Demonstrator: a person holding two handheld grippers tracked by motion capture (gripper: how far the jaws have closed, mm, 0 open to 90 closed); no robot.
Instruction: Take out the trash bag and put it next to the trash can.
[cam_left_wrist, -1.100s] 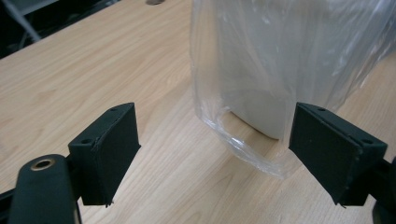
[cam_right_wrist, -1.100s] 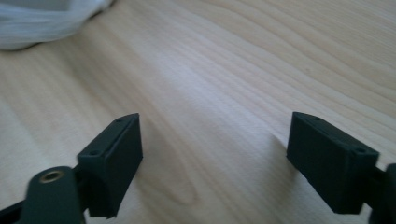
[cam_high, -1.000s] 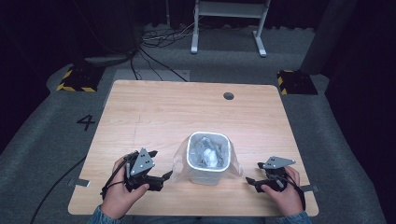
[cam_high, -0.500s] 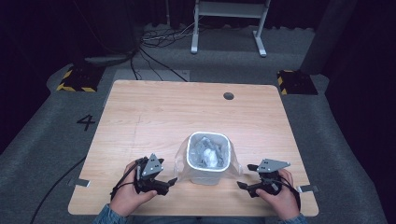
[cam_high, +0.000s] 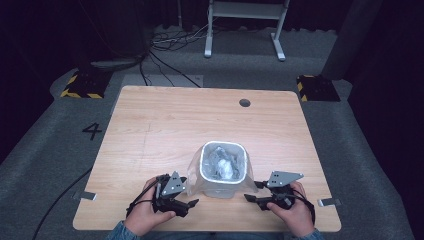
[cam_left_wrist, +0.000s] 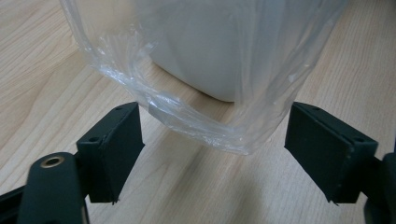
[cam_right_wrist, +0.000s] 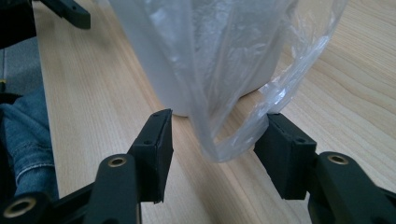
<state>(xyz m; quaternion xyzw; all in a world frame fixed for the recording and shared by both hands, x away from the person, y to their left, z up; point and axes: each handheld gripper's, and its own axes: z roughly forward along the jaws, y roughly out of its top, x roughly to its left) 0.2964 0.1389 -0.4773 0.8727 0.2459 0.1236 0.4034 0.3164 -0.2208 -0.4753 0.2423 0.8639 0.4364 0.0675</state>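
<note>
The left gripper (cam_high: 192, 197) lies low over the tabletop (cam_high: 165, 125) near its near edge, held in the person's left hand (cam_high: 145, 215), and points at the left flank of the small white bin (cam_high: 223, 187). Its jaws stand wide apart. In the left gripper view the drooping hem of the clear plastic bag (cam_left_wrist: 196, 126) hangs between them just ahead of the pads, touching neither.

The right gripper (cam_high: 252, 192) comes in from the other side, also close to the near edge, held in the right hand (cam_high: 292, 215) and aimed at the bin's right flank. Its jaws have just been closing and now stand about half open. In the right gripper view a loose fold of the bag (cam_right_wrist: 233, 135) hangs between them. The fold seems to brush the pad at the right of that view, though the clear film makes this hard to judge. The other pad stands clear of it, so the bag is not gripped.

The bin stands upright near the middle of the near edge, between the two grippers. The bag lines it and is folded out over its rim, hanging down its sides. Crumpled pale stuff (cam_high: 222, 167) lies inside.

A round hole (cam_high: 244, 102) sits near the far edge of the tabletop, towards the right corner.
</note>
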